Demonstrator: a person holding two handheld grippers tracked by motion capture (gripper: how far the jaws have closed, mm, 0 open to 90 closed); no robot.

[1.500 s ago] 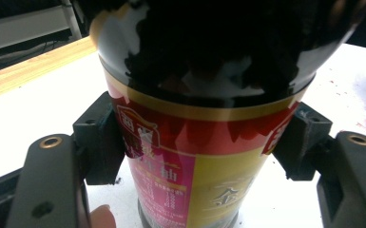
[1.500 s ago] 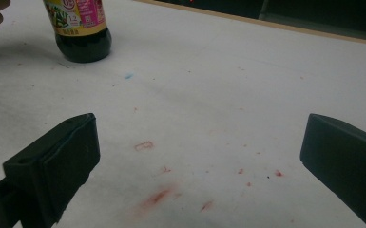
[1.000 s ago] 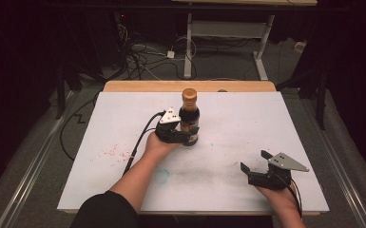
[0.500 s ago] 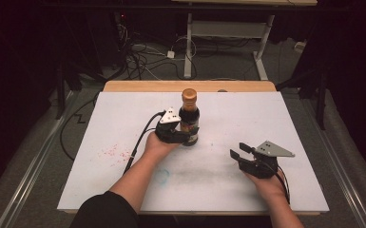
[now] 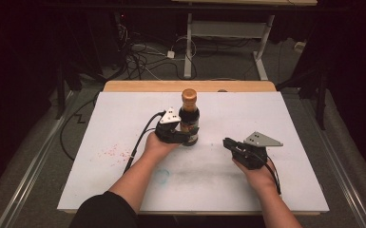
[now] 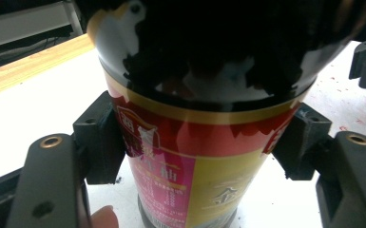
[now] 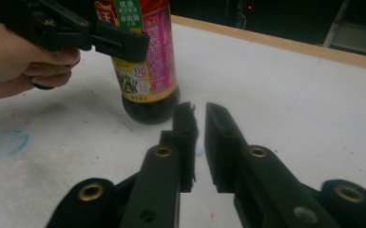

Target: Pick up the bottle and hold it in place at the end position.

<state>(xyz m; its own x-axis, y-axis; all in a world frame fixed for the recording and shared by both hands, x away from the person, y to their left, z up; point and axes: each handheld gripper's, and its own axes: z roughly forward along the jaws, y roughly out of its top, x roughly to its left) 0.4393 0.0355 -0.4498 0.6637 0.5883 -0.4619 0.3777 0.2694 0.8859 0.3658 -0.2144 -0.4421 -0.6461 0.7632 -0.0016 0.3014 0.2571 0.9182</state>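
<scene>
The left gripper (image 5: 186,137) is closed on the lower body of a dark sauce bottle (image 5: 189,118) — in the left gripper view its two black jaws press the labelled sides of the bottle (image 6: 204,142) from left and right, with the bottle between them. The bottle stands upright near the middle of the white table (image 5: 275,118), its long axis vertical and its orange-brown cap (image 5: 188,95) on top. The right gripper (image 5: 229,143) sits well apart to the bottle's right, holding nothing — its jaws are nearly together, with a narrow gap, and point toward the bottle's base (image 7: 149,111).
</scene>
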